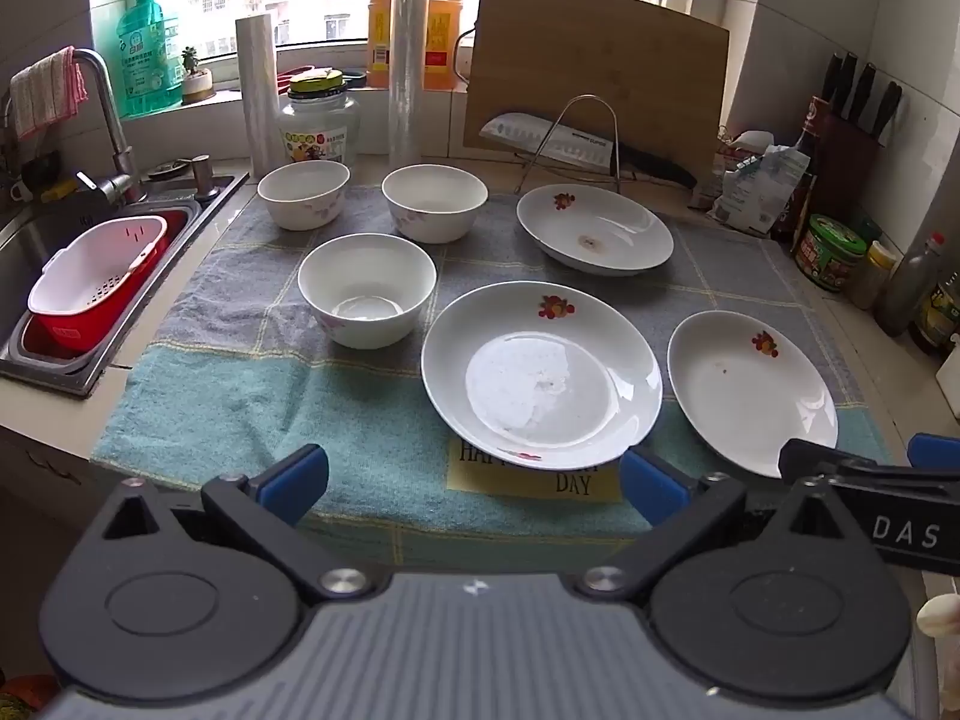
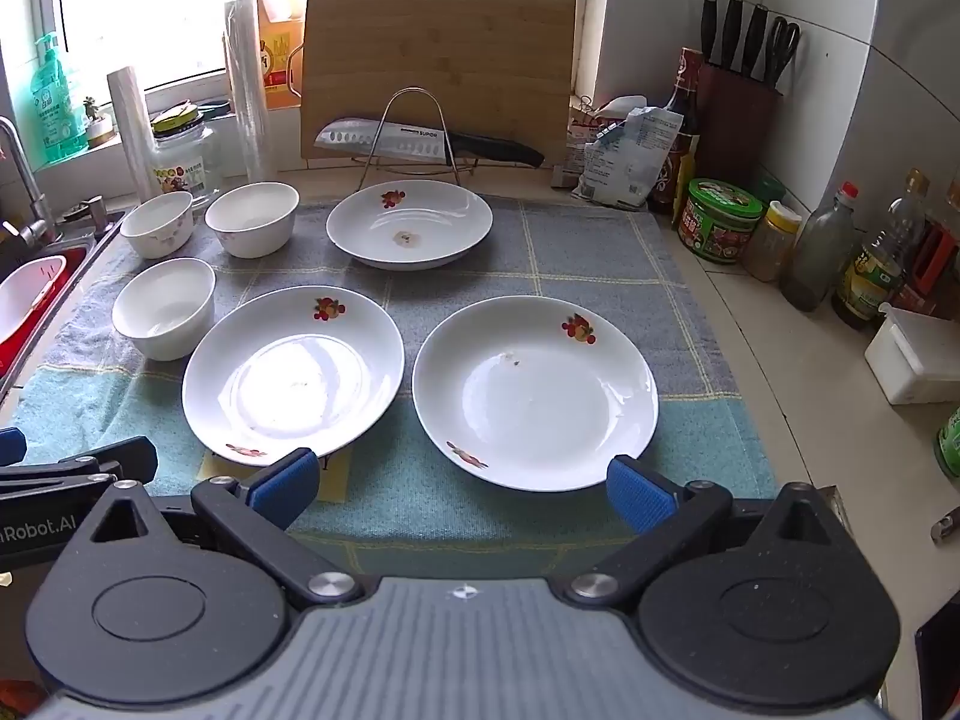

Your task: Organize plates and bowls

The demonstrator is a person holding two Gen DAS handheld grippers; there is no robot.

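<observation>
Three white bowls stand on a checked towel (image 1: 240, 396): a near bowl (image 1: 366, 297) (image 2: 164, 307) and two far bowls (image 1: 303, 193) (image 1: 434, 201). Three white plates with fruit prints lie to their right: a middle plate (image 1: 542, 373) (image 2: 293, 371), a right plate (image 1: 752, 390) (image 2: 534, 391) and a far plate (image 1: 594, 227) (image 2: 409, 222). My left gripper (image 1: 474, 483) is open, hovering before the middle plate's near rim. My right gripper (image 2: 462, 483) is open, low before the right plate. Neither holds anything.
A sink (image 1: 36, 240) with a red-and-white colander (image 1: 96, 276) lies at the left. A cutting board (image 2: 438, 66), a knife on a wire rack (image 2: 414, 141), film rolls (image 1: 409, 66) and a jar stand behind. Bottles and jars (image 2: 816, 252) line the right wall.
</observation>
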